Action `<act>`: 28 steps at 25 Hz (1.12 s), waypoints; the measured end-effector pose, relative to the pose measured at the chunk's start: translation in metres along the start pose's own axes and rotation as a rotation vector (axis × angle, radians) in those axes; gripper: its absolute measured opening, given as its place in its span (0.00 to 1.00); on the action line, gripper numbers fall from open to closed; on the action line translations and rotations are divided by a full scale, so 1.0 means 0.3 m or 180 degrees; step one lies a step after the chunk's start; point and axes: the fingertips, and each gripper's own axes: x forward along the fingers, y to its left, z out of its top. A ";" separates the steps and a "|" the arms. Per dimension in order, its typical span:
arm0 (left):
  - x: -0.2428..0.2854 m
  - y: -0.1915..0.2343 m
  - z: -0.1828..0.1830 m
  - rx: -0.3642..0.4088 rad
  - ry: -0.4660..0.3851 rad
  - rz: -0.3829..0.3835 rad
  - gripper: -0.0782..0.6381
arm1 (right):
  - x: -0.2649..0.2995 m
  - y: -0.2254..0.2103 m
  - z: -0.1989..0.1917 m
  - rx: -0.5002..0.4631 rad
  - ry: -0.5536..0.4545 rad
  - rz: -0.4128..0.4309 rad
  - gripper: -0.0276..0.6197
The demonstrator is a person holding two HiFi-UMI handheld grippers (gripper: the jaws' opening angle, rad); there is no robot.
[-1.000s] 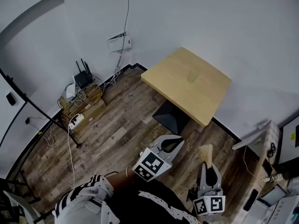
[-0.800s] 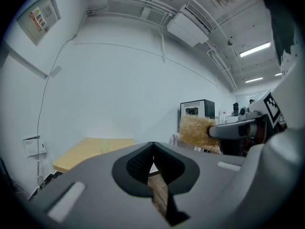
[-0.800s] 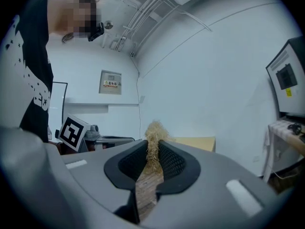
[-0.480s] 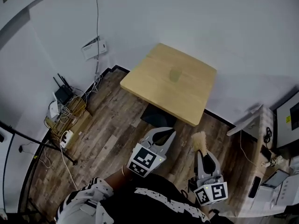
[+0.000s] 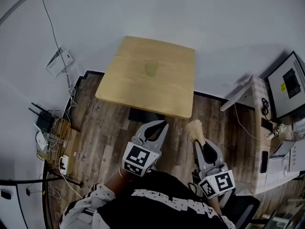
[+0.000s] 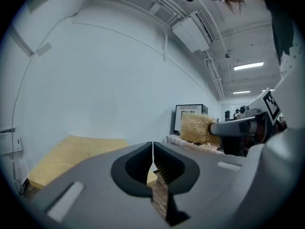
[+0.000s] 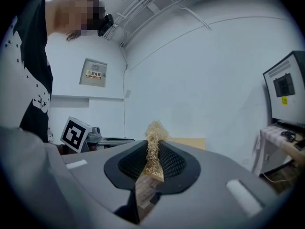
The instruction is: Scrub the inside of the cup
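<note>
The left gripper [image 6: 152,149] has its fingers pressed together with nothing between them. In the head view the left gripper [image 5: 161,124] is held out level in front of the person's body, over the wooden floor [image 5: 105,128].

The right gripper [image 7: 152,149] has its fingers clamped on a brush [image 7: 153,137] of pale straw-like fibres. The tuft rises between the finger pads and pokes out past their tips. From above, the right gripper [image 5: 204,147] sits just beside the left one, with the brush head pointing away from the person.

Ahead of both grippers, well apart from them, stands a light wooden surface [image 5: 126,78] against the white wall. A see-through cup [image 5: 150,69] stands upright near its middle, touched by neither gripper.

A monitor [image 5: 287,82] sits on a desk at the right. A router [image 5: 44,120] and a tangle of cables lie on the floor at the left.
</note>
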 end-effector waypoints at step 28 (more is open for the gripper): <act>0.093 0.367 -0.037 -0.0165 0.0079 0.0301 0.19 | 0.417 -0.087 0.021 -0.0014 0.0100 0.0169 0.17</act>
